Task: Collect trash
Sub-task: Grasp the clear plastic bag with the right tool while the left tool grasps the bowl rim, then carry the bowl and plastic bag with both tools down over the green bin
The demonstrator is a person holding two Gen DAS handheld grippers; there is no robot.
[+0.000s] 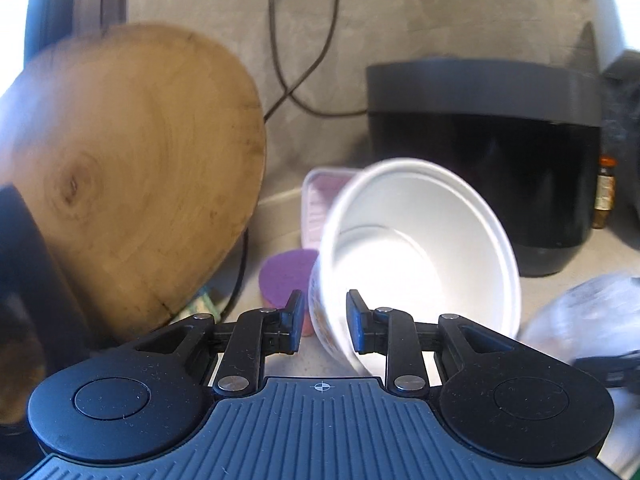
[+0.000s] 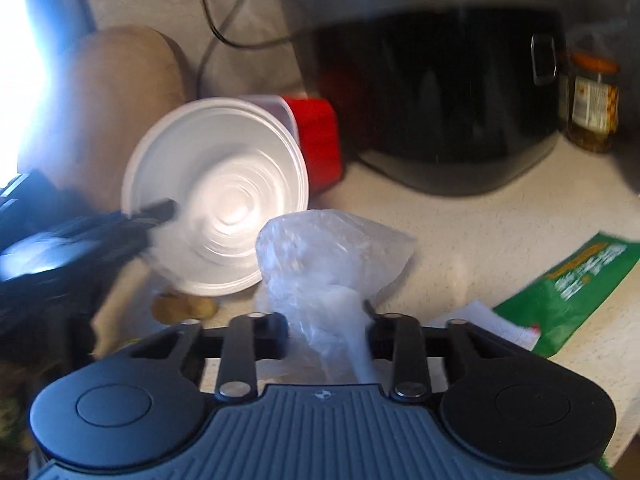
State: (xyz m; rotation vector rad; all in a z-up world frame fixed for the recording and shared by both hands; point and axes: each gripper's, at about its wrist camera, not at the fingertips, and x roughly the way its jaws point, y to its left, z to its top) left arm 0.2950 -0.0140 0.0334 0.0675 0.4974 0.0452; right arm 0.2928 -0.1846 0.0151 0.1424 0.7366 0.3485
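Observation:
A white paper cup [image 1: 420, 240] is tipped with its mouth toward the camera. My left gripper [image 1: 326, 320] is shut on its near wall, one finger inside and one outside. The right wrist view shows the same cup [image 2: 224, 184] with the left gripper [image 2: 160, 210] on its rim, blurred. A crumpled clear plastic bag [image 2: 328, 256] sits between the fingers of my right gripper [image 2: 326, 330], which is shut on it. That bag [image 1: 588, 312] also shows at the right edge of the left wrist view.
A round wooden board [image 1: 132, 168] leans at the left. A black appliance [image 1: 480, 152] stands at the back with cables beside it. A purple pad [image 1: 286, 276], a red container [image 2: 316, 136], a jar [image 2: 594, 108] and a green packet [image 2: 576, 292] lie on the speckled counter [image 2: 480, 240].

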